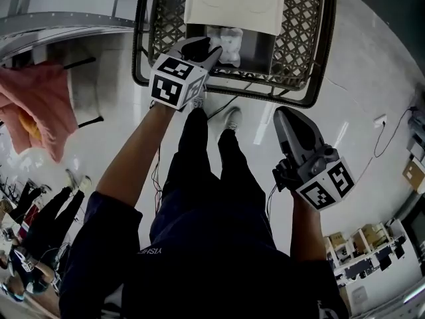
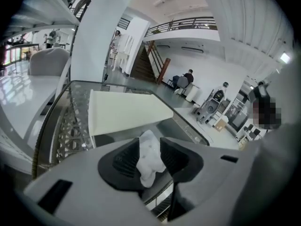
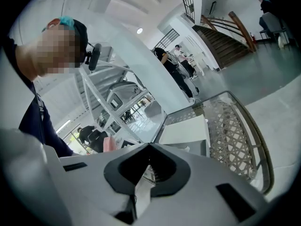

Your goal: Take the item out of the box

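The small white, soft, crumpled item point(image 2: 149, 161) lies in the gap between the 2 jaws of the left gripper point(image 1: 212, 48), with its long axis running along that gap, one end up past the jaw tips and the other down toward the gripper's body. In the head view it sits inside the grey open-topped box point(image 1: 260, 45), at the box's near left corner, just beside the jaw tips. The left jaws are spread wide, one black ribbed pad on each side of the item; the left pad stands clear of it, and whether the right pad touches it I cannot tell. The box's cream cardboard flap point(image 1: 232, 5) is folded back on the far side. The box stands in a dark lattice metal basket point(image 1: 302, 25) on a glossy white floor point(image 1: 372, 92). The right gripper point(image 1: 284, 113) is held low and well apart from the basket, its jaws clenched together tip to tip with nothing between them.
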Action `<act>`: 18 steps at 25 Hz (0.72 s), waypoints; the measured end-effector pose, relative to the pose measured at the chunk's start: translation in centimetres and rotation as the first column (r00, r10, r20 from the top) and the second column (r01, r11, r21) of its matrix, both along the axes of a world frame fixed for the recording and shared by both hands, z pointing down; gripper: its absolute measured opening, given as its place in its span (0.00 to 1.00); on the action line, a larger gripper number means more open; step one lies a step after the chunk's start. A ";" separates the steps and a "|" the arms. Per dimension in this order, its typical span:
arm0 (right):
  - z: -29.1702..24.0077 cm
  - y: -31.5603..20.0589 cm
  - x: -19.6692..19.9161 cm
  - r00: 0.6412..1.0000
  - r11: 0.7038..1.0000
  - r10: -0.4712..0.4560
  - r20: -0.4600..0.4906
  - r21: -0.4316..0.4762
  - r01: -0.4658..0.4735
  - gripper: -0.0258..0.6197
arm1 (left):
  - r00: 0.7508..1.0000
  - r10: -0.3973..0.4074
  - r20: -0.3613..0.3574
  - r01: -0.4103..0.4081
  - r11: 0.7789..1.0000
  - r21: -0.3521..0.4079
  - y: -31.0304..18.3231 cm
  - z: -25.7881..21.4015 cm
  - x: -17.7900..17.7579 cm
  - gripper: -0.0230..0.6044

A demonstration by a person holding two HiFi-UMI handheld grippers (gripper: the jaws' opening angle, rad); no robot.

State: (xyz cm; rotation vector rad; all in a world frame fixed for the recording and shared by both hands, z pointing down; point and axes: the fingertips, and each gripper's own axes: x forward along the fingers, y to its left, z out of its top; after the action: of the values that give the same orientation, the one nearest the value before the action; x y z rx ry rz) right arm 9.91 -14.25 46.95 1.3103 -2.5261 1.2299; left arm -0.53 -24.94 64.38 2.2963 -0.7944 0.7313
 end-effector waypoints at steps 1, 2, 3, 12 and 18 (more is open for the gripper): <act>0.1 -0.3 0.1 1.000 1.000 0.001 0.002 -0.003 -0.001 0.08 | 1.000 -0.002 0.018 0.002 1.000 -0.009 -0.2 0.3 0.0 0.26; 0.2 -0.4 0.0 1.000 1.000 0.001 0.003 -0.006 -0.001 0.08 | 0.999 -0.003 0.035 0.003 1.000 -0.018 -0.2 0.7 -0.1 0.26; 0.3 -0.4 -0.3 1.000 1.000 0.000 0.004 -0.009 0.000 0.08 | 0.999 -0.002 0.051 0.004 1.000 -0.030 -0.1 1.1 -0.4 0.26; 1.9 -1.7 -1.1 1.000 0.999 -0.010 0.021 -0.030 0.011 0.08 | 0.976 0.065 0.208 -0.034 0.988 -0.149 0.4 4.0 -0.8 0.26; 2.5 -2.6 -0.7 0.999 0.999 -0.015 0.036 -0.041 0.016 0.08 | 0.926 0.157 0.343 -0.105 0.981 -0.164 0.6 5.6 0.3 0.26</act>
State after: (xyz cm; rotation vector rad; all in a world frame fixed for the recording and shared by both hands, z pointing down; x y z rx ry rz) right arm 9.22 -16.84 49.42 1.2689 -2.5150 1.3066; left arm -0.24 -24.30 70.00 2.1297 -0.7200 1.2495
